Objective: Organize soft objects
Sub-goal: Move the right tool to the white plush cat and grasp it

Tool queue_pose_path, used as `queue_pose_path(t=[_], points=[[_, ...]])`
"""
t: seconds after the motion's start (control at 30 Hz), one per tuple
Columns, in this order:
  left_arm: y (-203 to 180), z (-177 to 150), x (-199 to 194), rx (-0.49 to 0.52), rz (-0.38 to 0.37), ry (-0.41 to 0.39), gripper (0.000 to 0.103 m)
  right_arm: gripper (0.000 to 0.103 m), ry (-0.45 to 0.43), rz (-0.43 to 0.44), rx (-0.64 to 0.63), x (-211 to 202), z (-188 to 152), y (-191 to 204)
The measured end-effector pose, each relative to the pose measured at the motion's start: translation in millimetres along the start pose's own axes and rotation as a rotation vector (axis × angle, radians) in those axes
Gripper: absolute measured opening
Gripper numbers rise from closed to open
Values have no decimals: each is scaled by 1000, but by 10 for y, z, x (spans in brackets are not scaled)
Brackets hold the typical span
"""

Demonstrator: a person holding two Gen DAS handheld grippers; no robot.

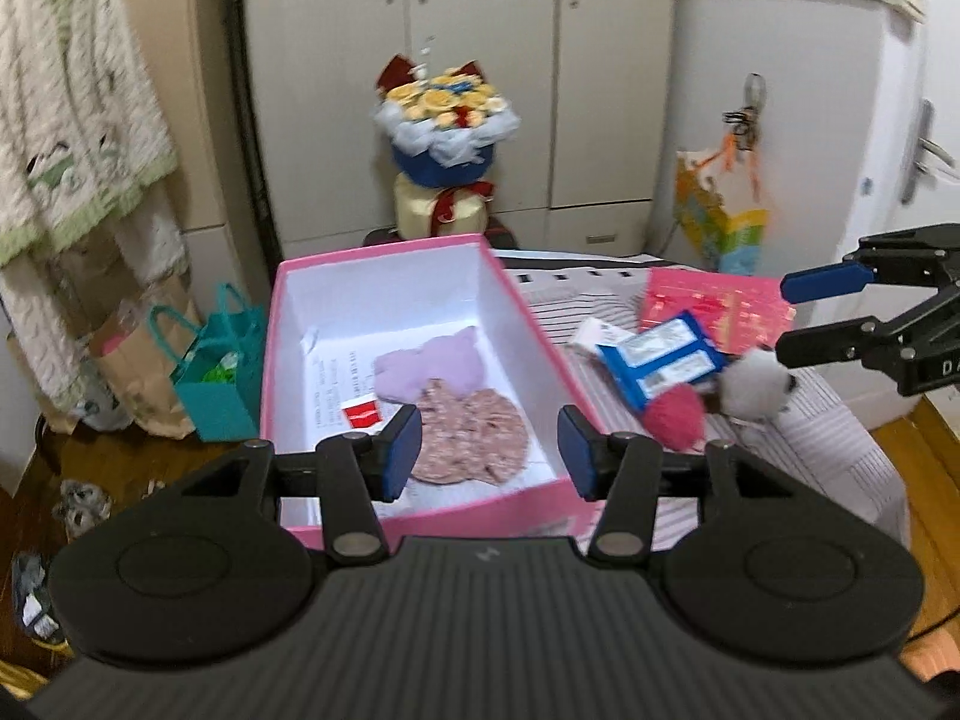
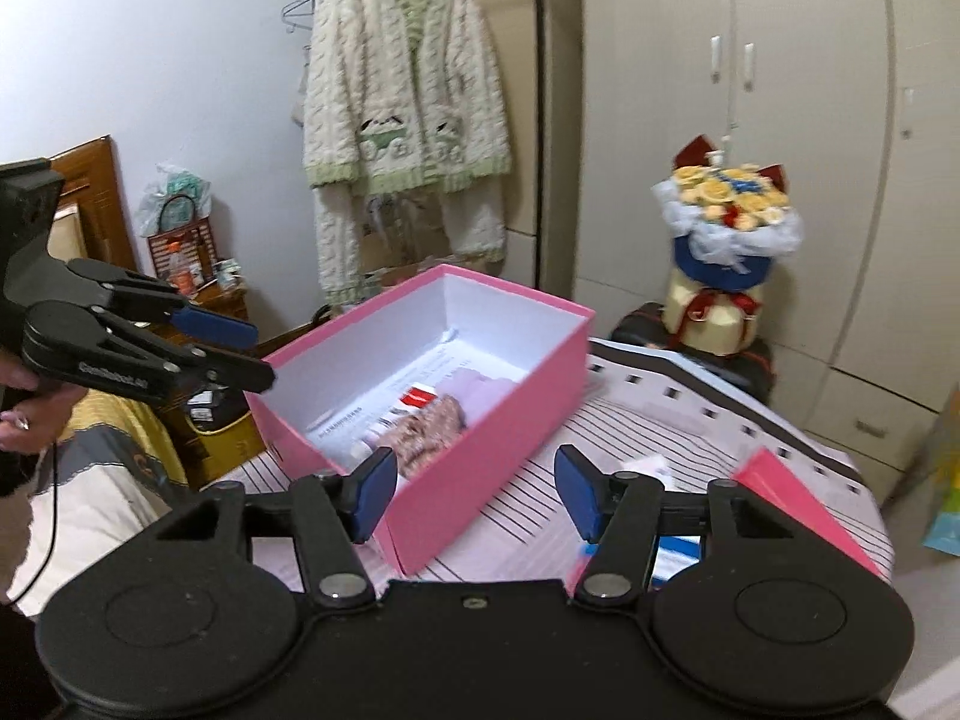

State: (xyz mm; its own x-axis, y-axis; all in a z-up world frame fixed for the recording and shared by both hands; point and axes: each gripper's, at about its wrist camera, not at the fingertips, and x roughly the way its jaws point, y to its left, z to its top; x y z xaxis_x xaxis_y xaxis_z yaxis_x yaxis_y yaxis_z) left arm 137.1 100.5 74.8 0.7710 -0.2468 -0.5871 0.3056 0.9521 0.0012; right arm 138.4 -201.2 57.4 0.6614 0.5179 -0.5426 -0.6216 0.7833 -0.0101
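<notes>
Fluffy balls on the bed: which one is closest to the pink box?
The red pompom. It lies right beside the pink box, while the white pompom sits farther out, under the right gripper.

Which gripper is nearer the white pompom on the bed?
Right. The right gripper hovers open just above and beside the white pompom. The left gripper is open over the near end of the pink box, farther from it.

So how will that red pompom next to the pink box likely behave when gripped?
The red pompom looks fluffy, so it should squash between the pads and weigh little. Being round, it may roll on the striped cloth if nudged toward the white pompom.
</notes>
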Motion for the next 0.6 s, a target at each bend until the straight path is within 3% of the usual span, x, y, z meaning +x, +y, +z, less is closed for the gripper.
queue_pose_path(t=[0.23, 0.6], points=[[-367, -119, -14, 57, -89, 32, 55, 66, 13, -62, 18, -352, -386, -28], [-1007, -225, 282, 157, -201, 131, 56, 69, 55, -58, 6, -408, -834, -48]])
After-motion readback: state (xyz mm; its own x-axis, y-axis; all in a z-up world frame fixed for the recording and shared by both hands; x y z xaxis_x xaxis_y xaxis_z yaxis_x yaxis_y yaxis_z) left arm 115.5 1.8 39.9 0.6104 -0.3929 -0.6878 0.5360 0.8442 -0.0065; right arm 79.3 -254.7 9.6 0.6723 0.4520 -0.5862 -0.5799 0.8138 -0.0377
